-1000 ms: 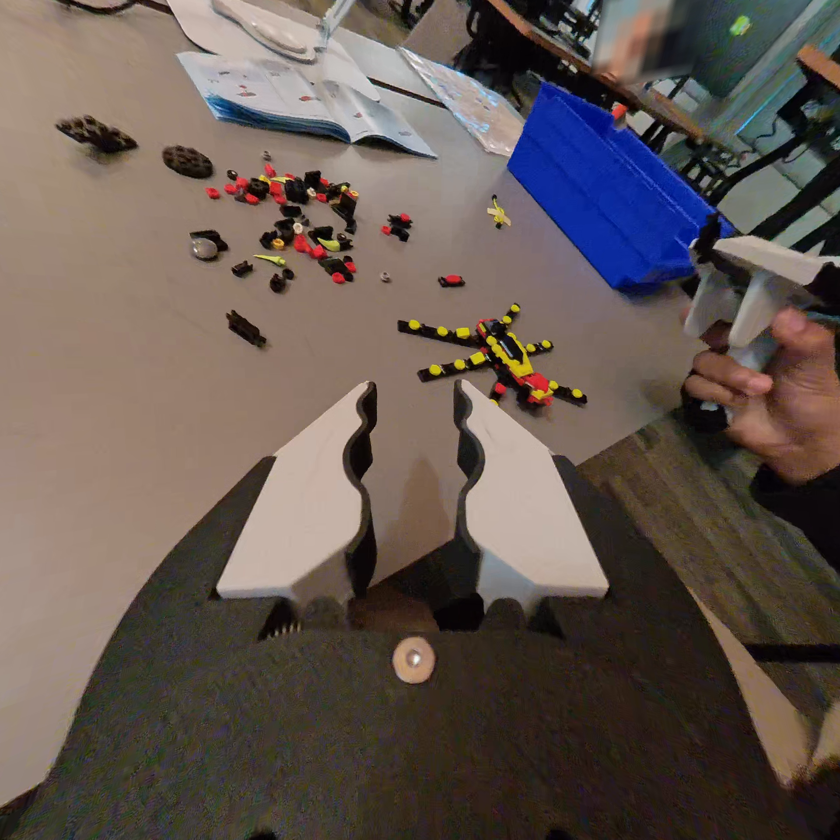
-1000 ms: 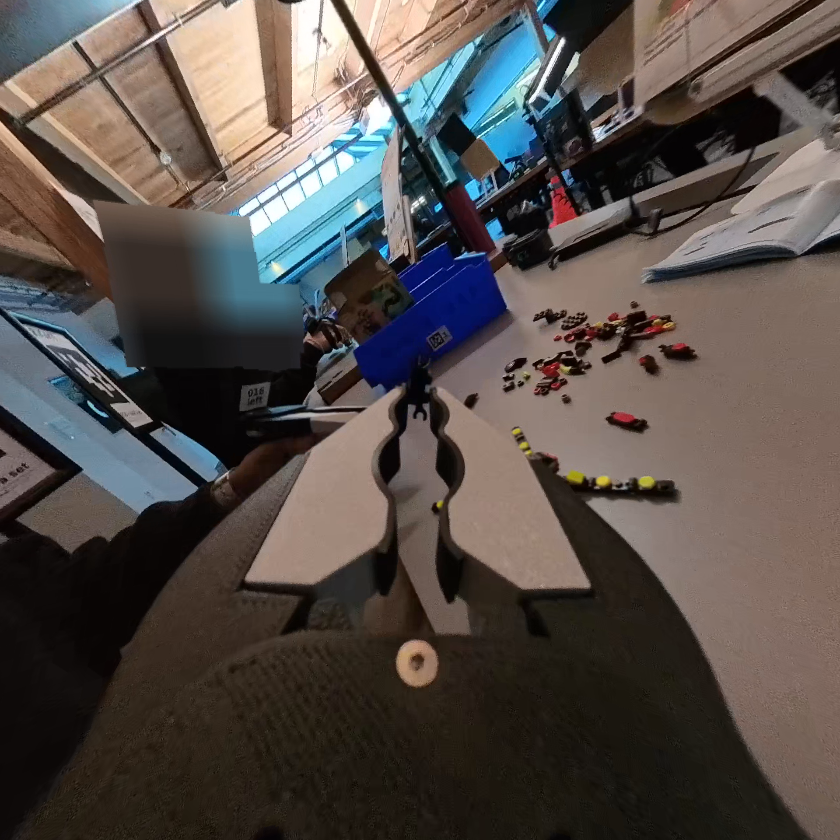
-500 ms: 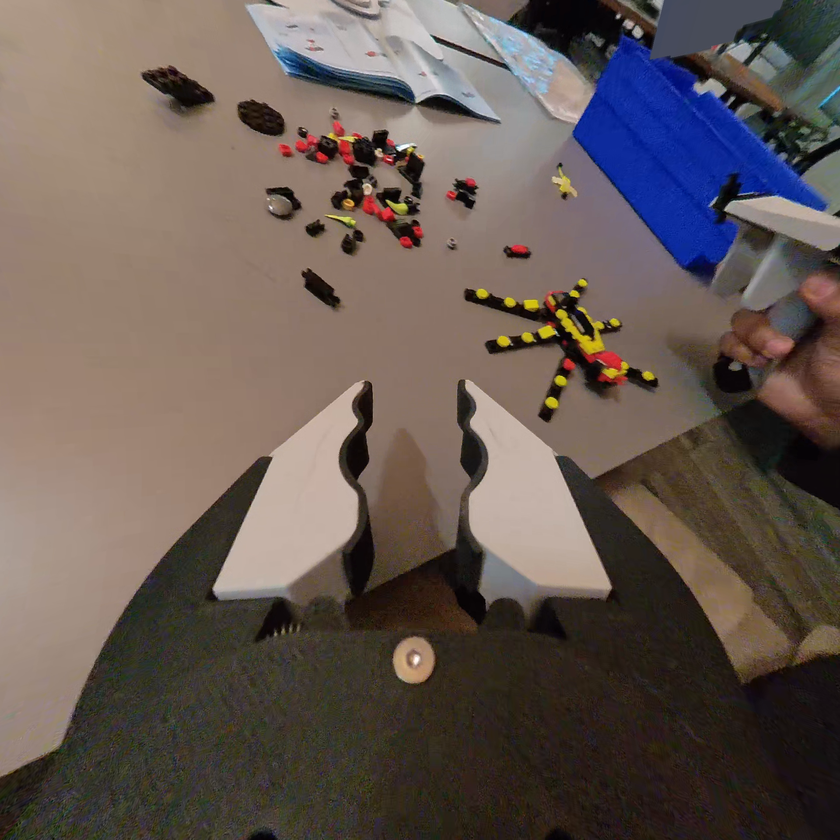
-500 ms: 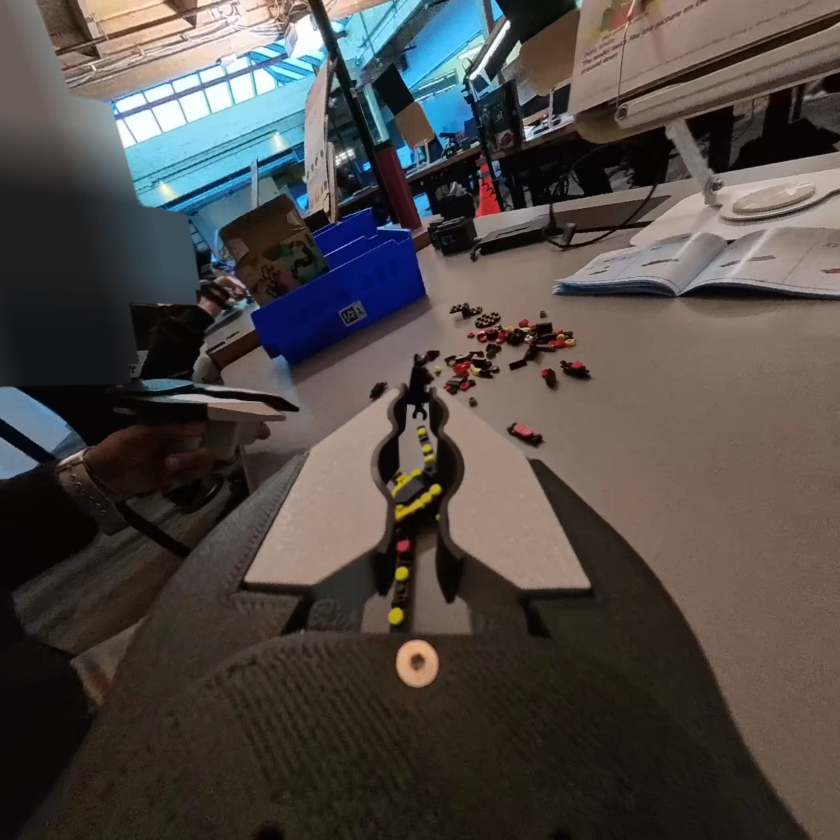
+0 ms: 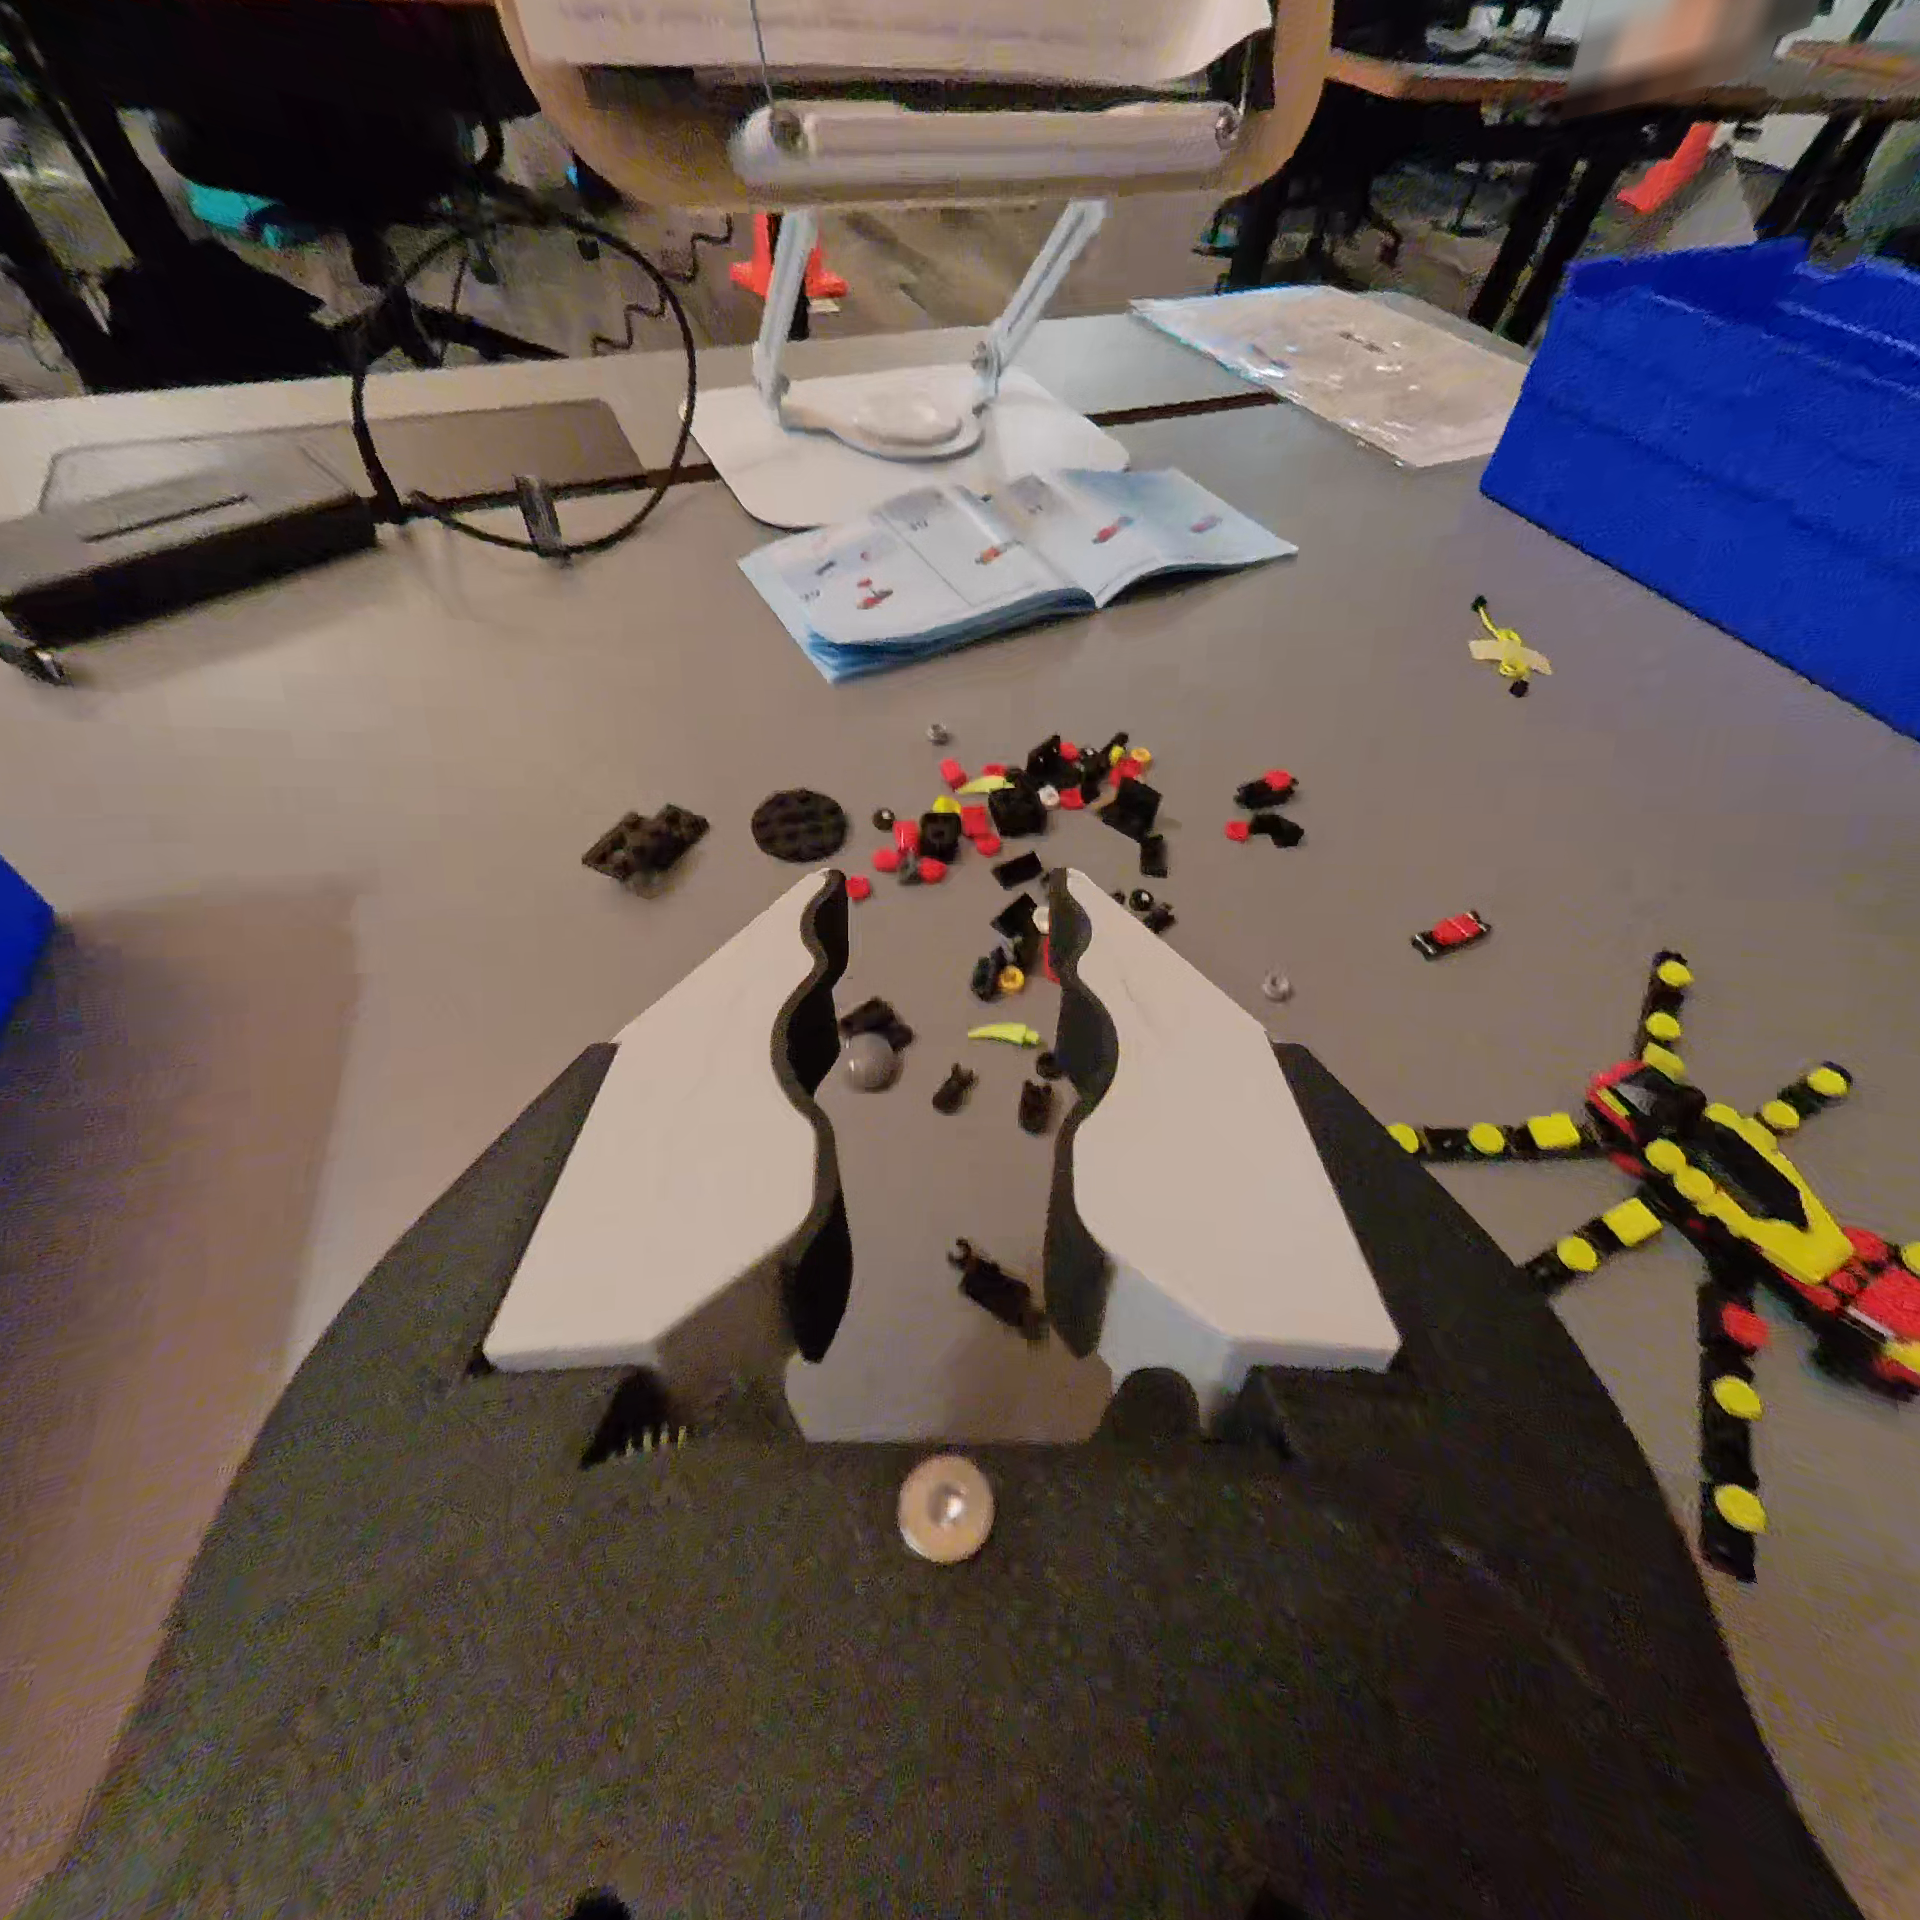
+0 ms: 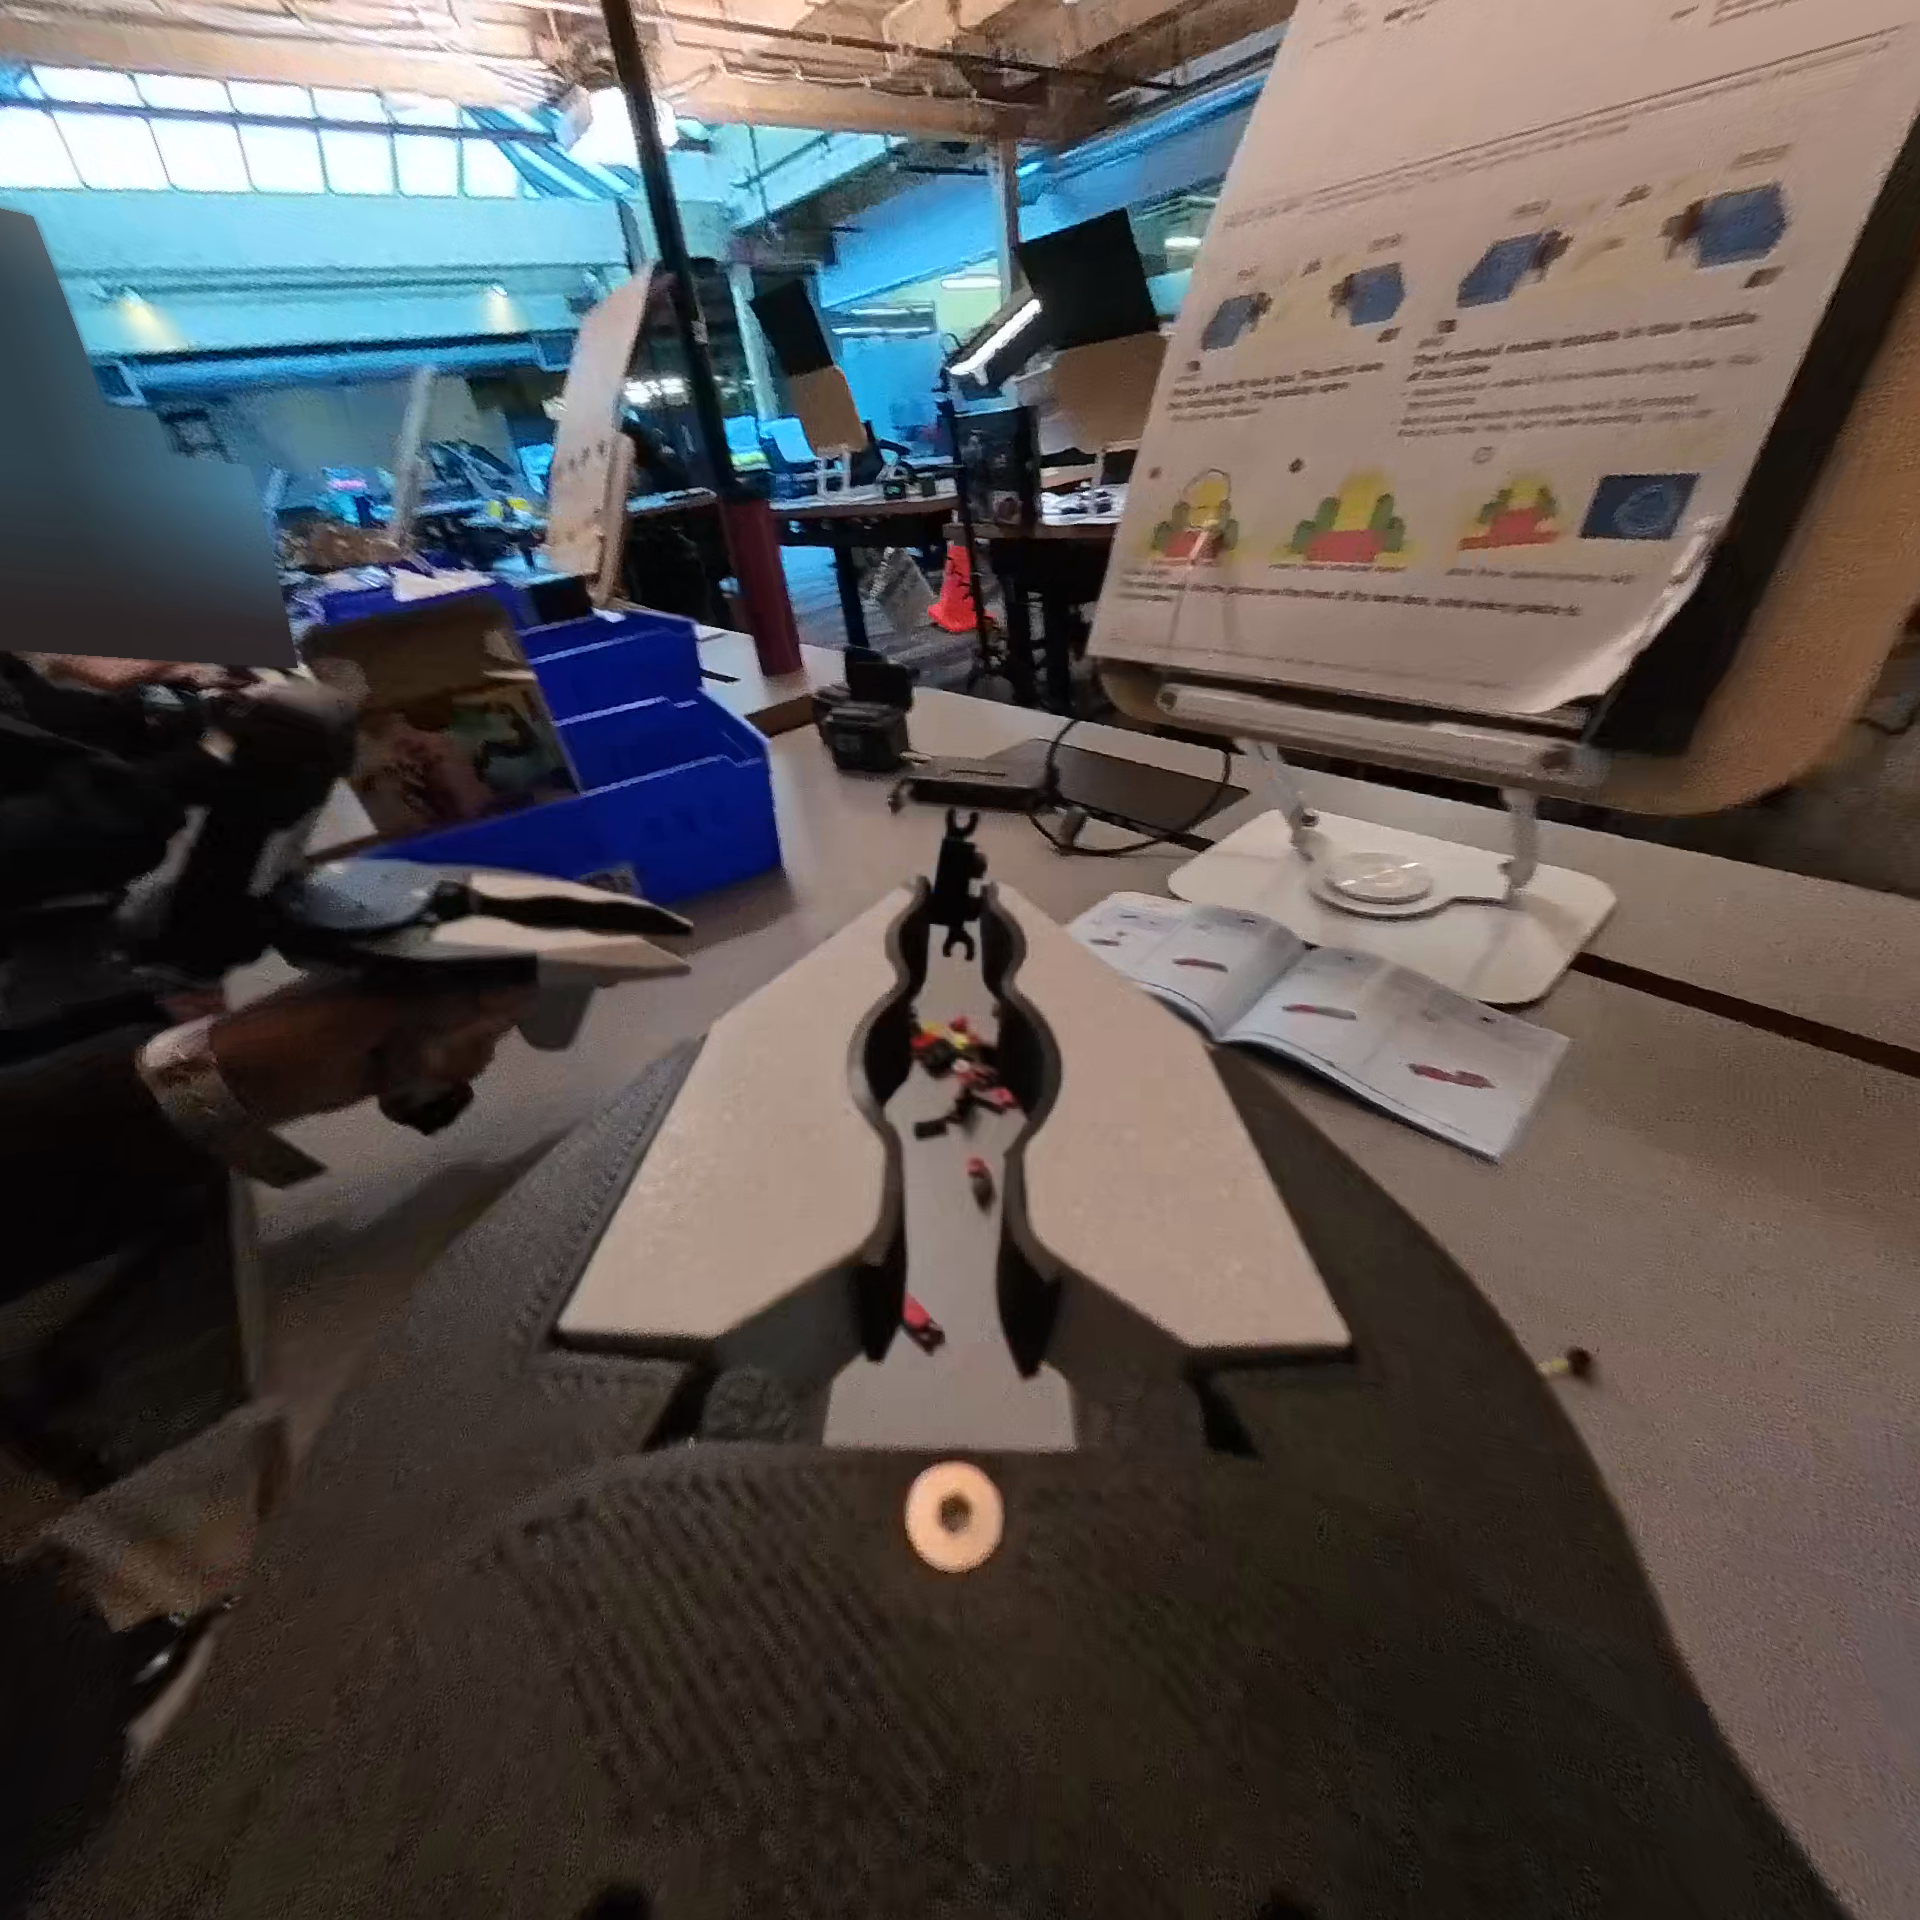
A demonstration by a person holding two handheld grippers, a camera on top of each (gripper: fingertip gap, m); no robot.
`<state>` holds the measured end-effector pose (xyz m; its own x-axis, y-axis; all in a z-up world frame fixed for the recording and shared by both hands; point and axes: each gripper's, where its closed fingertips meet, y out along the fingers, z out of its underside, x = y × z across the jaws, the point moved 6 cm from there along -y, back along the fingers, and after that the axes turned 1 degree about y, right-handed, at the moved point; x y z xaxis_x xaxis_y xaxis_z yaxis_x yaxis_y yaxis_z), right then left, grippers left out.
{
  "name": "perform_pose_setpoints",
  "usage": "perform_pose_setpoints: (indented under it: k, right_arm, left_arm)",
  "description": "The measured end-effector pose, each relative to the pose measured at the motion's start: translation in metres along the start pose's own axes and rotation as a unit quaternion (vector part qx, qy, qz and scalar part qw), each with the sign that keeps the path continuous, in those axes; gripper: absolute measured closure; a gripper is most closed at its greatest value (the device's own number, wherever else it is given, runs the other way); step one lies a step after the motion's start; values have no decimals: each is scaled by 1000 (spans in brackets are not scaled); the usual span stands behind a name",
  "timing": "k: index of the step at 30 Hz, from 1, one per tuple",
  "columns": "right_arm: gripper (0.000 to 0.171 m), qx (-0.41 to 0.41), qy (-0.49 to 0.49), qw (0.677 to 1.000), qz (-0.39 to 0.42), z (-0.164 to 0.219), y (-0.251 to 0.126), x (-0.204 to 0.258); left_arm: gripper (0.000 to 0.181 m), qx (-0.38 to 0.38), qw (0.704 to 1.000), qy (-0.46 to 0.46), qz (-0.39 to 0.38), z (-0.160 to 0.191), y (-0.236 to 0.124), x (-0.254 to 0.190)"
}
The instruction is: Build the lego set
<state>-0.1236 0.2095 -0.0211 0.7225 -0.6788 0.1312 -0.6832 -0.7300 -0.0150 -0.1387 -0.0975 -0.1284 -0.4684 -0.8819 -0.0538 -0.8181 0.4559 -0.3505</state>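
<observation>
My left gripper is open and empty, low over the grey table, its fingers either side of the near loose pieces. The pile of small black, red and yellow lego pieces lies just beyond its tips. A black clip piece lies between its fingers. The partly built black, yellow and red model with studded legs lies to its right. My right gripper is shut on a small black clip piece that stands up from its tips. The left gripper shows at its left.
An open instruction booklet lies behind the pile, in front of a white stand that holds a printed sheet. A blue bin is at the right. A black round plate and a black flat plate lie left of the pile. There is about 25 centimetres between the tips of the two grippers. My left gripper's tips are some 12 centimetres from the black round plate.
My left gripper has swung round over the loose pile; the model now lies at its right. My right gripper has turned toward the stand and booklet, still shut on the black piece.
</observation>
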Motion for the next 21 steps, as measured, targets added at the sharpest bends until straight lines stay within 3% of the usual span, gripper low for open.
perform_pose_setpoints:
  k: [6, 11, 16, 21]
  right_arm:
    - [164, 41, 37, 998, 29, 48, -1, -33]
    - [164, 158, -23, 986, 49, 89, -2, -41]
    - [164, 210, -75, 972, 72, 101, -10, -43]
    - [164, 211, -68, 972, 80, 102, -21, -44]
  left_arm:
    - [153, -51, 996, -52, 48, -27, 23, 13]
    - [157, -66, 993, -74, 61, -30, 34, 15]
    - [156, -60, 990, -88, 96, -32, 47, 1]
    - [156, -56, 992, -56, 100, -34, 53, -11]
